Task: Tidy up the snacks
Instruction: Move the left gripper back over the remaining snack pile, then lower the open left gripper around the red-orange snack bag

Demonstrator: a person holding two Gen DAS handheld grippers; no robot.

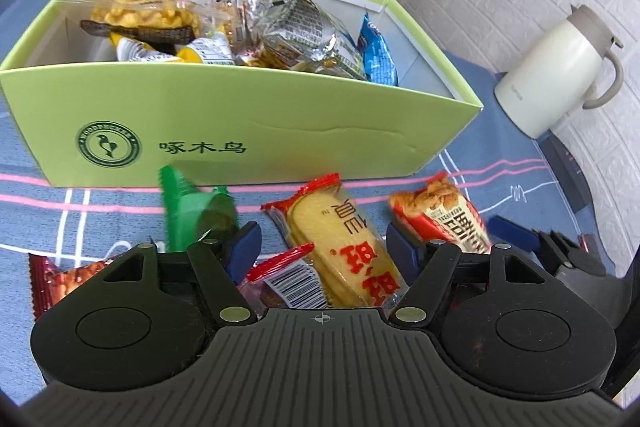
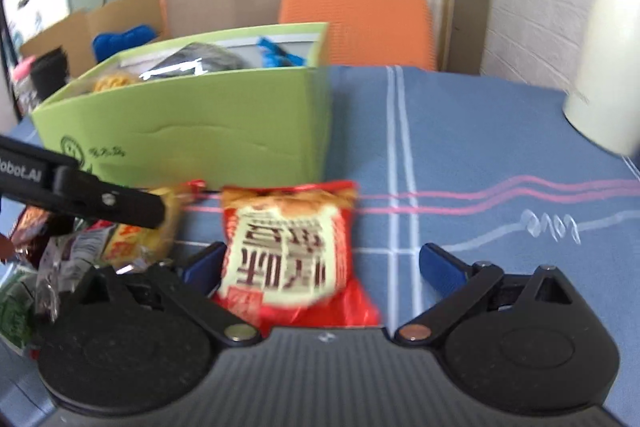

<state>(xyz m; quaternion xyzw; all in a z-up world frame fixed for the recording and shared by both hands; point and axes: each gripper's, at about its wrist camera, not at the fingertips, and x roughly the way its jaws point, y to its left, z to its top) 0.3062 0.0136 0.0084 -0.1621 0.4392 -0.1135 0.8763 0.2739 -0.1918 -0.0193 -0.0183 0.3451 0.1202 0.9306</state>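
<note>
The left gripper point(image 1: 322, 247) is open, its jaws standing either side of a yellow wafer packet point(image 1: 344, 251) lying on the table point(image 1: 500, 147), with no visible pad contact. The right gripper point(image 2: 320, 267) is open wide; a red-and-cream snack packet point(image 2: 286, 247) lies between its jaws against the left pad, clear of the right one. Both packets lie just in front of the green cardboard box point(image 1: 240, 131), which holds further wrapped snacks. A white jug point(image 1: 556, 71) stands near the box.
</note>
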